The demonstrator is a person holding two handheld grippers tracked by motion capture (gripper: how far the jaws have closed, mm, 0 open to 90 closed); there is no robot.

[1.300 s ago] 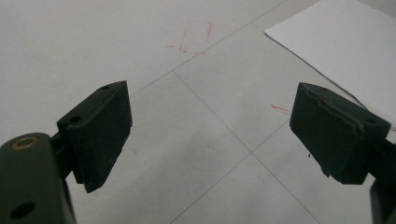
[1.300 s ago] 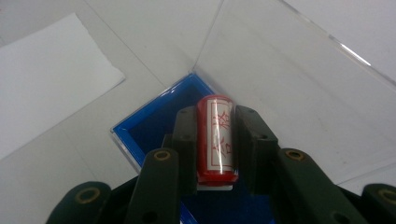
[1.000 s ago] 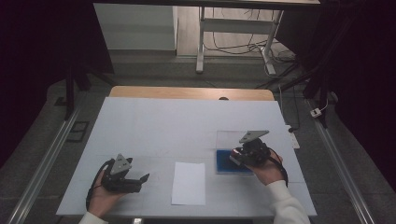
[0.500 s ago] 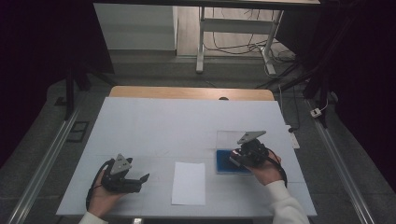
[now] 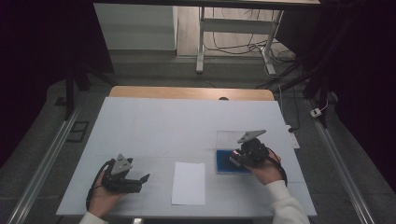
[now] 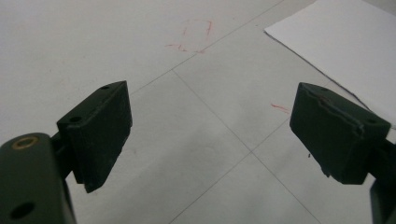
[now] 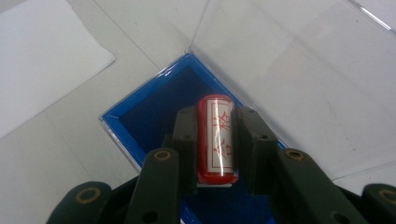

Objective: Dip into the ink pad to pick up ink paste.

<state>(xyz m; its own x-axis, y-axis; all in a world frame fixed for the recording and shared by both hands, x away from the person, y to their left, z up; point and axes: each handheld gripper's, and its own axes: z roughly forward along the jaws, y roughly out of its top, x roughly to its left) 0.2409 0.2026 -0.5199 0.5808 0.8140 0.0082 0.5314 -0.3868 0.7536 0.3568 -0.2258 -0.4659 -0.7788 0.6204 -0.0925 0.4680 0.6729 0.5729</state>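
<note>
stamp (image 7: 215, 140): glossy red plastic | box (image 7: 140, 112): clear plastic | paper (image 5: 188, 183): matt

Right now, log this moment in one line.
right claw: shut on red stamp, over blue box | left claw: open, empty | paper: untouched

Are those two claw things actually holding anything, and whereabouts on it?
The right gripper clamps a red stamp by its long sides, over the blue box. The left gripper is open and holds nothing.

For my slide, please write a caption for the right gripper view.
Right gripper holds a red stamp over the blue ink pad in its open clear case.
</note>
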